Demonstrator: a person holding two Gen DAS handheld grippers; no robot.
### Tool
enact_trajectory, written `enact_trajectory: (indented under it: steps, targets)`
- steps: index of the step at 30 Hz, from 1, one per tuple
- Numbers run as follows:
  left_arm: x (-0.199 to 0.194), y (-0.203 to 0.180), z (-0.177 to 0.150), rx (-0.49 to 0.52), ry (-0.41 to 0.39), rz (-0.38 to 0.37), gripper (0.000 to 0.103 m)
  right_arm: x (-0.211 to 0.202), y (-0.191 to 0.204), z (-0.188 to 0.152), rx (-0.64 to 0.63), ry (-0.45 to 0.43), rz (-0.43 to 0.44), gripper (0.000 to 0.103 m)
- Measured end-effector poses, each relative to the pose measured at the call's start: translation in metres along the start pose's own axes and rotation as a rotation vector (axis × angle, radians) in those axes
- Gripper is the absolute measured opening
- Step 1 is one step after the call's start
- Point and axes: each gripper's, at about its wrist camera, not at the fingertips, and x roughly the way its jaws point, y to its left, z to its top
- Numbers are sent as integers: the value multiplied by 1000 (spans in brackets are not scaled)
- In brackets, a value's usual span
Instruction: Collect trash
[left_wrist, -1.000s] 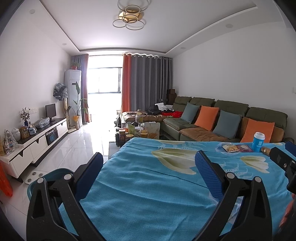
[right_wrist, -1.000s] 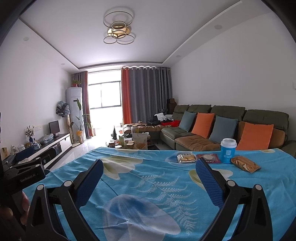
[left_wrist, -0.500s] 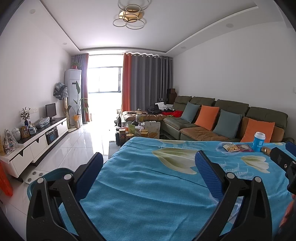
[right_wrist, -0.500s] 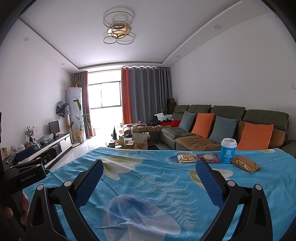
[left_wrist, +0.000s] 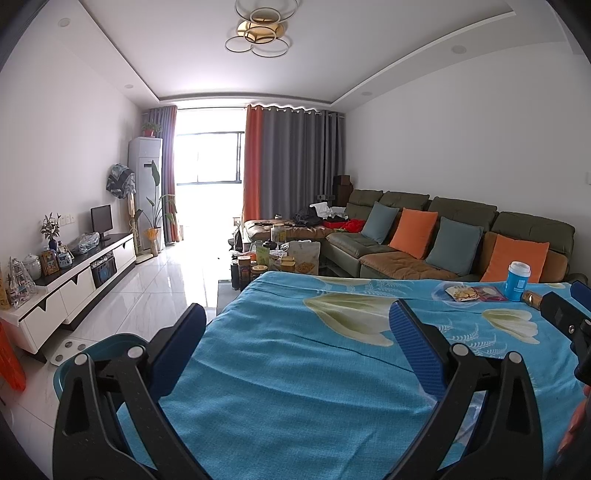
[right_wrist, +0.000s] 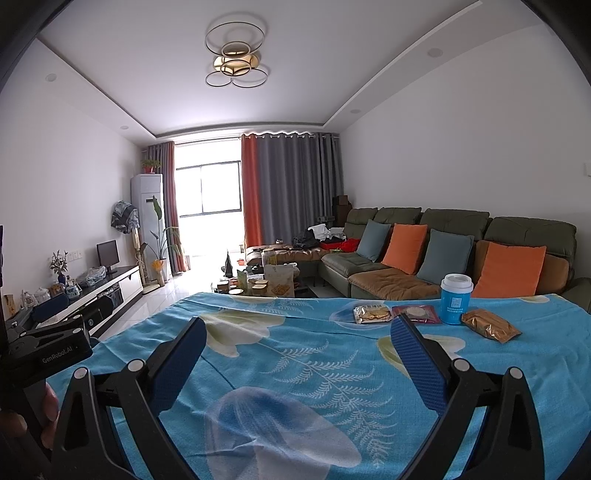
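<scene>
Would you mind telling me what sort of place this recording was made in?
Most likely a home living room: a green sectional sofa with cushions, a low TV cabinet with a small screen, and floor-length curtains by a large window.

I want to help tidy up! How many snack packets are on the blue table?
3: a clear cracker packet, a dark red packet beside it, and a golden-brown packet right of the blue cup. None seem hidden.

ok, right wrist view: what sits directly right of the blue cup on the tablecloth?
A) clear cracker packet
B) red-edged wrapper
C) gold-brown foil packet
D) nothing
C: the gold-brown foil packet lies just right of the blue cup; the clear cracker packet and the red-edged wrapper both lie to the cup's left on the tablecloth.
</scene>
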Motion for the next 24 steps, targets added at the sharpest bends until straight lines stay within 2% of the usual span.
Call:
enact_trajectory:
  steps: [24]
  targets:
    - [2, -1, -7, 16, 6, 7, 97, 1, 2, -2, 7, 5, -4, 96]
